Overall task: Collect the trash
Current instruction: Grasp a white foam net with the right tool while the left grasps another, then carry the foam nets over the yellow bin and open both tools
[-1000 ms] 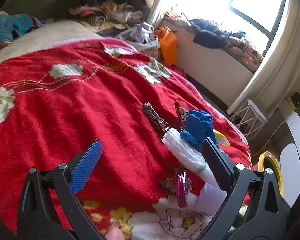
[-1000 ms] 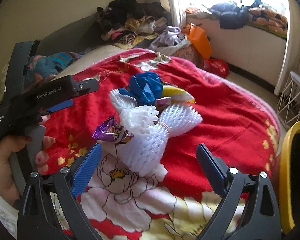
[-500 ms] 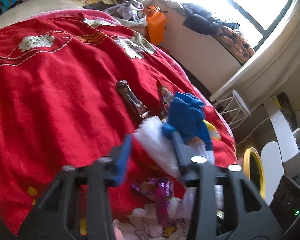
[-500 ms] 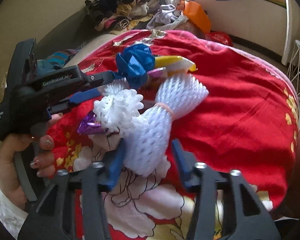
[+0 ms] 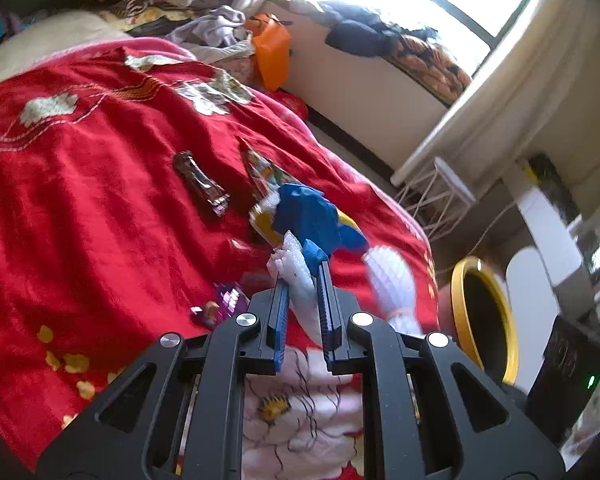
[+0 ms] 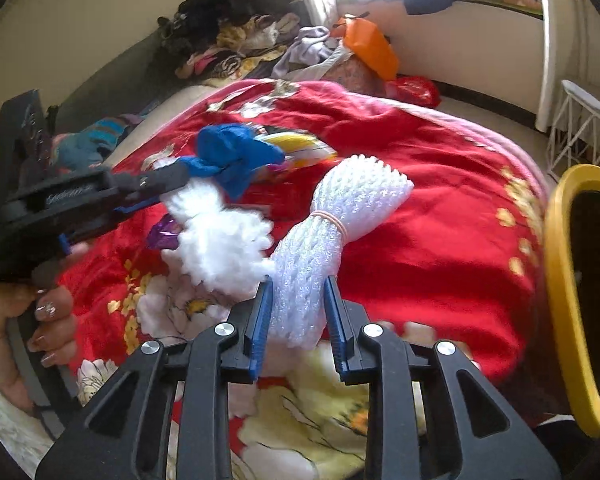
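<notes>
My left gripper (image 5: pixel 302 276) is shut on a white foam net sleeve (image 5: pixel 296 264); a crumpled blue plastic bag (image 5: pixel 312 216) sits right at its fingertips. In the right wrist view the left gripper (image 6: pixel 168 178) comes in from the left, gripping that foam sleeve (image 6: pixel 216 240) with the blue bag (image 6: pixel 232 152) on top. My right gripper (image 6: pixel 296 284) is closing its jaws on a white foam net bundle (image 6: pixel 332 224) tied with a rubber band, and the pads press its lower end. Both pieces hang just above the red bedspread (image 6: pixel 440 208).
A brown wrapper (image 5: pixel 200 182), a colourful snack wrapper (image 5: pixel 264 172), a yellow packet (image 6: pixel 300 146) and a purple wrapper (image 5: pixel 224 304) lie on the bedspread. A yellow-rimmed bin (image 6: pixel 560 280) stands off the bed's right edge. A white wire stand (image 5: pixel 436 196) and clothes piles (image 6: pixel 236 36) lie beyond.
Both grippers went from wide open to closed, the left on the foam sleeve and the right on the tied foam bundle. Both moved forward onto the trash pile, and the foam has lifted slightly.
</notes>
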The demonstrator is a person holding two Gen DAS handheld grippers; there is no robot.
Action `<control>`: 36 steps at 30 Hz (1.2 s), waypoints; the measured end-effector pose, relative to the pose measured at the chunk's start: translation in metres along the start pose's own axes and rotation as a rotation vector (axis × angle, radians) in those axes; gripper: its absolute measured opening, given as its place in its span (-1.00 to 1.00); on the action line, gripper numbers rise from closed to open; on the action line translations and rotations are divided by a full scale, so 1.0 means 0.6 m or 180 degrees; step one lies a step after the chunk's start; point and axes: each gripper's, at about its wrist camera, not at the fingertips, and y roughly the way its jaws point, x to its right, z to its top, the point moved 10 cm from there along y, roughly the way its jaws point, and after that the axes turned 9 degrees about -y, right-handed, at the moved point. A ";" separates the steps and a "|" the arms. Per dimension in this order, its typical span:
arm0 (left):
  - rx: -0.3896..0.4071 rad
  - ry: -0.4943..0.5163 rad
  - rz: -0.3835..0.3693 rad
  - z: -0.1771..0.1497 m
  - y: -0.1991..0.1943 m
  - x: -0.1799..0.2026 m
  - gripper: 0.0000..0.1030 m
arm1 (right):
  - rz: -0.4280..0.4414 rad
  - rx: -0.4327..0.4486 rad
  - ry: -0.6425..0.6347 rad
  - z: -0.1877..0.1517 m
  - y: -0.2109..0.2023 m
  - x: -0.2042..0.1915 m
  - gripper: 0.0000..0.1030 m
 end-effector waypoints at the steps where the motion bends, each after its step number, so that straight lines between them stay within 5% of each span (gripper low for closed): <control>1: -0.0046 0.0037 0.0007 -0.006 0.002 0.004 -0.80 | -0.0021 -0.0003 0.0005 -0.002 -0.002 0.004 -0.53; 10: -0.0297 0.0299 0.0149 -0.078 0.022 0.016 -0.66 | -0.0166 0.0019 0.0155 -0.020 -0.028 0.062 -0.58; 15: -0.0293 0.0474 0.0229 -0.092 0.021 0.028 -0.89 | -0.0186 0.0138 0.0153 -0.014 -0.054 0.071 -0.59; 36: 0.0109 0.0938 -0.0226 -0.073 -0.045 0.226 -0.90 | -0.0362 0.0668 0.0230 0.026 -0.199 0.137 -0.59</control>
